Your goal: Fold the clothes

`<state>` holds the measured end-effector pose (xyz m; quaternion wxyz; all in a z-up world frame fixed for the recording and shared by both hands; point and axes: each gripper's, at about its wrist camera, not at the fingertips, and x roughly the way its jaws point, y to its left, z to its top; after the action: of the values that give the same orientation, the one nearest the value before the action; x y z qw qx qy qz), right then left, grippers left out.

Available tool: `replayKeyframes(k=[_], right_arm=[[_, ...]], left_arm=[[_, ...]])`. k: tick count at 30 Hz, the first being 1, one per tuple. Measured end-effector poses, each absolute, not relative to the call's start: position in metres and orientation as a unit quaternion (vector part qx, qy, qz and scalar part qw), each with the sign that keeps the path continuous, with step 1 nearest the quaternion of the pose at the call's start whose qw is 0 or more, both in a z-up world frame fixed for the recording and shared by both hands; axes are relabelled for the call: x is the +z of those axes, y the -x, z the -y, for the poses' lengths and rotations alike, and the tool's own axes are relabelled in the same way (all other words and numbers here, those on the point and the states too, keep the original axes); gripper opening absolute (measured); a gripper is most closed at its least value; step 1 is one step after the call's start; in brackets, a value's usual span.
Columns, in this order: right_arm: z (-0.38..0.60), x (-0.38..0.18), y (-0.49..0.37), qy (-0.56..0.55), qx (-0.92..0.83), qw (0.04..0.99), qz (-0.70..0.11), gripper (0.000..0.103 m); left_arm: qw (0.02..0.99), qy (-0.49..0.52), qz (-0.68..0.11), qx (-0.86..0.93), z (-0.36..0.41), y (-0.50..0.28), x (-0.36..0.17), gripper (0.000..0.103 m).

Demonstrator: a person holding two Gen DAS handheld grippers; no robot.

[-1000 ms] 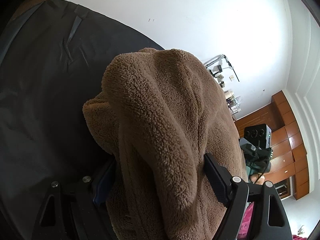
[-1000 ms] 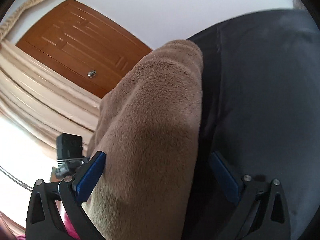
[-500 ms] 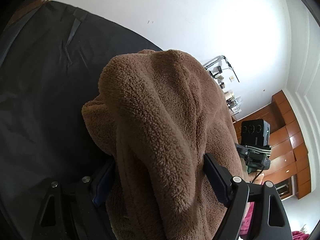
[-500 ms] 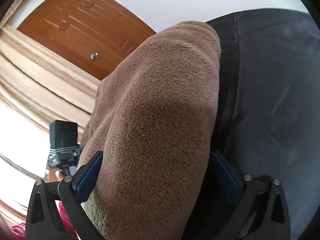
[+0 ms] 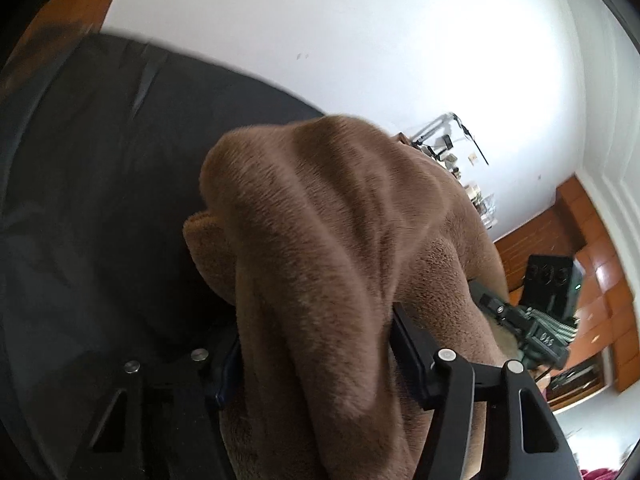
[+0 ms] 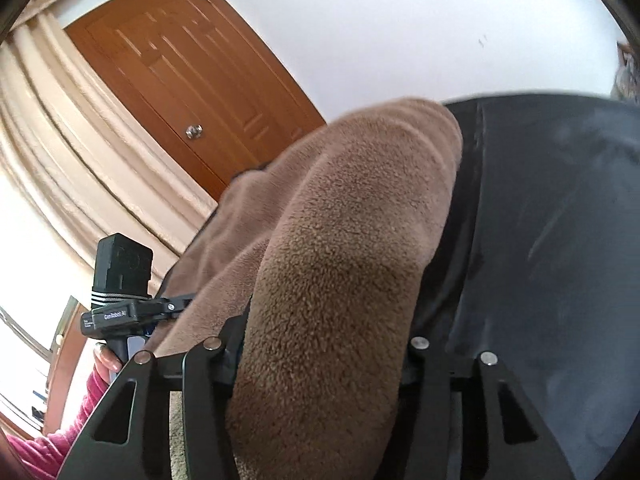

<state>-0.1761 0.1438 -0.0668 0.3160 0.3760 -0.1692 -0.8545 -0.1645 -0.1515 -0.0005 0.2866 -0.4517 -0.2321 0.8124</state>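
White lettering reading roughly "GenRobot.AI" stands on the black side plate of the left gripper (image 6: 160,312), just below its black camera block (image 6: 122,260).

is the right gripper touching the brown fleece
Touching. In the right wrist view the brown fleece fills the closing right gripper, with both fingers pressed against its sides.

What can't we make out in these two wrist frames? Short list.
- Left wrist view: the brown fleece garment covers the left gripper; pad contact is unreadable as the jaws close.
- Right wrist view: same for the right gripper, also closing.
- Both views: the garment's type, and its lower part, cut off by the bottom edge.
- Left wrist view: shelf items too small, motion-blurred.
- Dark cover: hidden under the fleece.
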Motion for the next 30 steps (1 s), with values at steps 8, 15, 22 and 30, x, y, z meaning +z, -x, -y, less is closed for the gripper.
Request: replayKeyframes(k=[8, 15, 22, 30], right_arm=[[-0.2, -0.024, 0.12, -0.308, -0.895, 0.281, 0.158, 0.053], [-0.306, -0.015, 0.07, -0.279, -0.923, 0.204, 0.168, 0.053], [-0.421, -0.02, 0.022, -0.27, -0.94, 0.094, 0.188, 0.052], [-0.506, -0.042, -0.01, -0.291, -0.935, 0.029, 0.198, 0.053]], left_arm=[[0.33, 0.44, 0.183, 0.815, 0.069, 0.156, 0.051, 0.065], [0.413, 0.43, 0.145, 0.79, -0.058, 0.159, 0.081, 0.065], [0.457, 0.475, 0.097, 0.746, -0.185, 0.162, 0.065, 0.065], [0.467, 0.528, 0.062, 0.706, -0.27, 0.154, 0.029, 0.065]])
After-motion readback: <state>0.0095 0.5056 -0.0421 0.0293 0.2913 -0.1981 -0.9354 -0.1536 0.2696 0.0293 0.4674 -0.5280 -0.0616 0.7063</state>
